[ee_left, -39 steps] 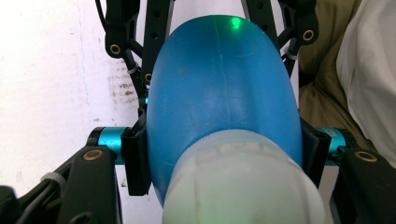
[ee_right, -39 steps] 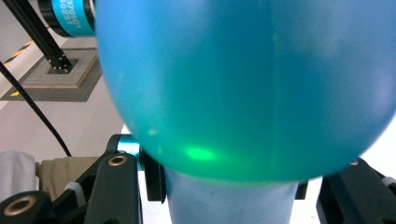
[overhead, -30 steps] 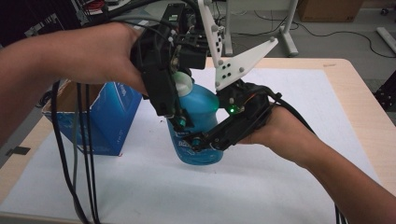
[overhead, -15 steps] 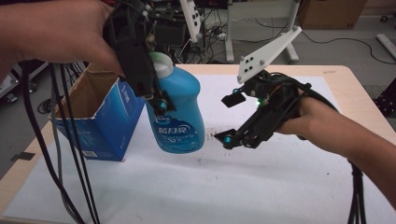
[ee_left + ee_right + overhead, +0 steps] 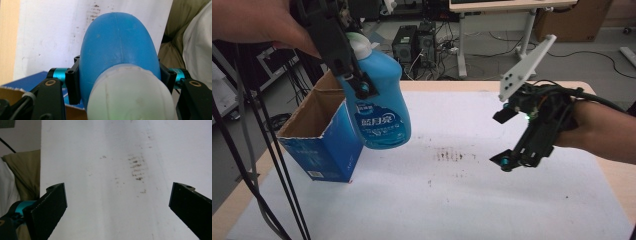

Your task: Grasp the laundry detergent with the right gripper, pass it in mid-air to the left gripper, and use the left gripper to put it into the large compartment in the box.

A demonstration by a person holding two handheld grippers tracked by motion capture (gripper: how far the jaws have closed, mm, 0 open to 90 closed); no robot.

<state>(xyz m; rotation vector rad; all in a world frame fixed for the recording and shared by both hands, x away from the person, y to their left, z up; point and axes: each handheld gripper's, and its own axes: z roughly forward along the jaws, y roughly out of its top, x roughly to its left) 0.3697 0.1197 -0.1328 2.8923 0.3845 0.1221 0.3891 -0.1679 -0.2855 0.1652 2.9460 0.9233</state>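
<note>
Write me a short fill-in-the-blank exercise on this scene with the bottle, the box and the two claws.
1. The left claw is shut on the blue ____.
2. The bottle hangs in the air beside an open blue cardboard ____.
3. The right claw has just been opening and holds ____.
4. The bottle's cap is ____ in colour.

Missing words: bottle; box; nothing; white

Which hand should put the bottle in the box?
Left. The left gripper is shut on the bottle, held above the box. The right gripper, jaws just opened, is empty and apart.
</note>
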